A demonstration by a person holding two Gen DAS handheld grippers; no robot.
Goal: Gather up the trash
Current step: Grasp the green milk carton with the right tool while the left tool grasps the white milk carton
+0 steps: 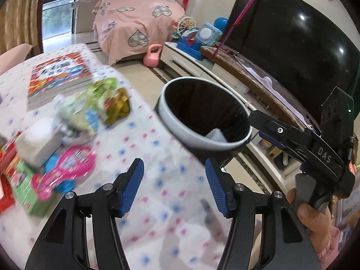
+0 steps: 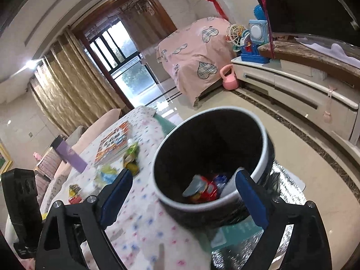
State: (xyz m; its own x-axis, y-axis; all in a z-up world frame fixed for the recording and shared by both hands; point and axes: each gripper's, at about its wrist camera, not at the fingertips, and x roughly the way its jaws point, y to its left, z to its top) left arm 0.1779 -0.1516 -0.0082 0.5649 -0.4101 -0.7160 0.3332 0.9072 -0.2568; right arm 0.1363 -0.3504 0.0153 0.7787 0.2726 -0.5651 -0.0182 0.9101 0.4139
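Picking next: grab one bit of trash off the table w/ the left gripper [image 1: 174,175], then drop it in the bin.
Far left edge: red and green packs [image 1: 15,180] and a pink wrapper [image 1: 67,171] lie near that edge of the table [image 1: 157,202]. All blurry, so go slow.
Middle of table: white wad [image 1: 38,141], green and gold wrappers [image 1: 110,101] just beside a picture book [image 1: 59,74]. Book is not trash, I think; leave it.
Left gripper: wide open, nothing in it, hangs over bare cloth near the right edge.
Bin: black trash can [image 2: 213,164] w/ white rim, just past the table's right edge. Some wrappers already inside.
Right gripper [image 2: 184,189]: fingers wide, one inside the rim, one outside. Not pinching it.
Tip: pinch the crinkly wrapper flat, lift, let go over the bin mouth.
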